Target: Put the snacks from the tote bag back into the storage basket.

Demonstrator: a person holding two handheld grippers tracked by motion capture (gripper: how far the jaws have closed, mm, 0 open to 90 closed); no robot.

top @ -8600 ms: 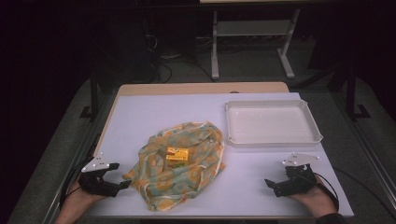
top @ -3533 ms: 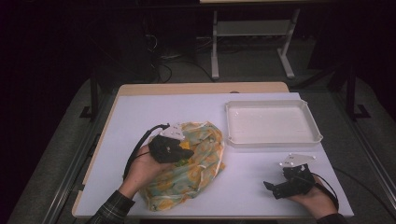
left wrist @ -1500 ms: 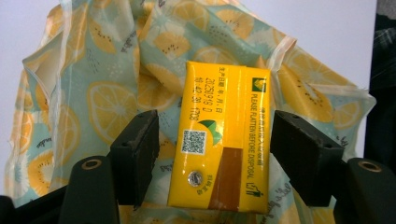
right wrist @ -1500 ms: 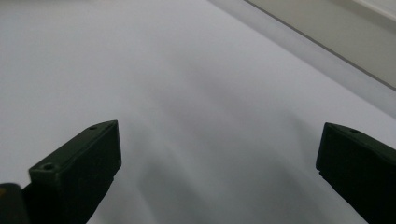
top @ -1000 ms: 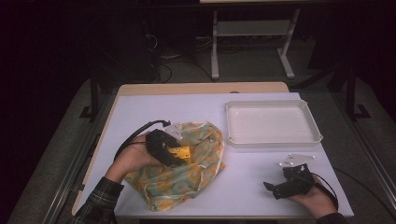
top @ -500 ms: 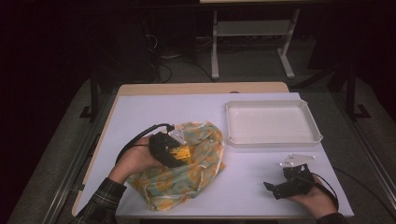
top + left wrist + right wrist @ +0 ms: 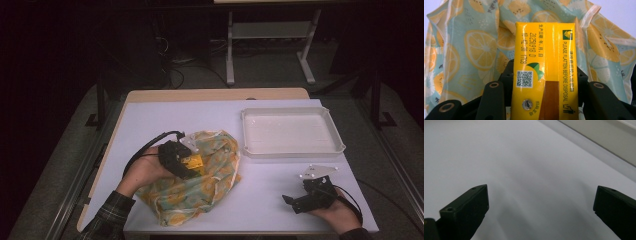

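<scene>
High view: left tool pinching a yellow carton over the lemon-print cloth on the table, white tray beyond, right tool resting near the front edge, left gripper view: carton clamped between the jaws above cloth, right gripper view: jaws spread wide over bare table.

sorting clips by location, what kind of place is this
Probably a lab or studio set up for recording handling demos, not a home: a white-topped table lit in an otherwise dark room, cables on the floor behind it, a metal stand, and a person working a hand-held claw.
</scene>
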